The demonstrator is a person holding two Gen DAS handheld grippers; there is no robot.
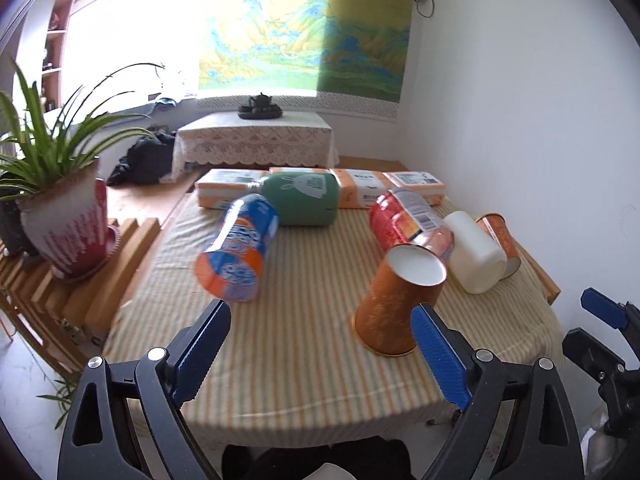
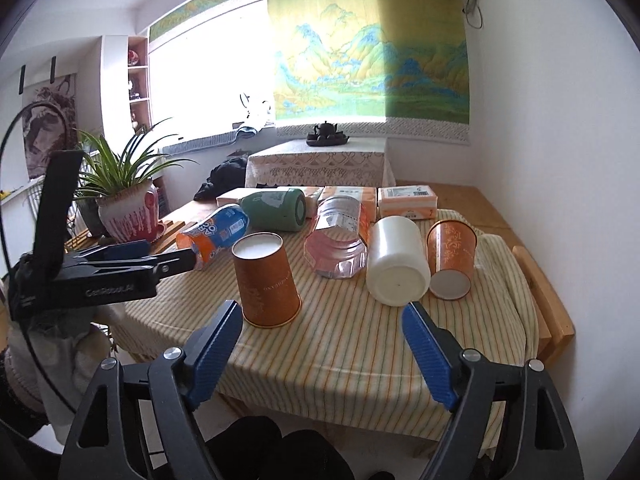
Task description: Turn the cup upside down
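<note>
An orange paper cup (image 1: 400, 304) stands upside down near the table's front, wide rim on the striped cloth, white base up; it also shows in the right wrist view (image 2: 266, 282). My left gripper (image 1: 322, 320) is open and empty, its right finger just beside this cup. My right gripper (image 2: 322, 318) is open and empty, hovering above the table's front edge to the right of the cup. A second orange paper cup (image 2: 452, 258) lies tilted at the right, also visible in the left wrist view (image 1: 500, 236).
A white cup (image 2: 396, 266) lies on its side, with a clear red-labelled jar (image 2: 340, 240), a blue-orange bottle (image 2: 218, 234) and a green bottle (image 2: 280, 208) also lying down. Tissue packs (image 2: 406, 200) line the back. A potted plant (image 2: 128, 208) stands left.
</note>
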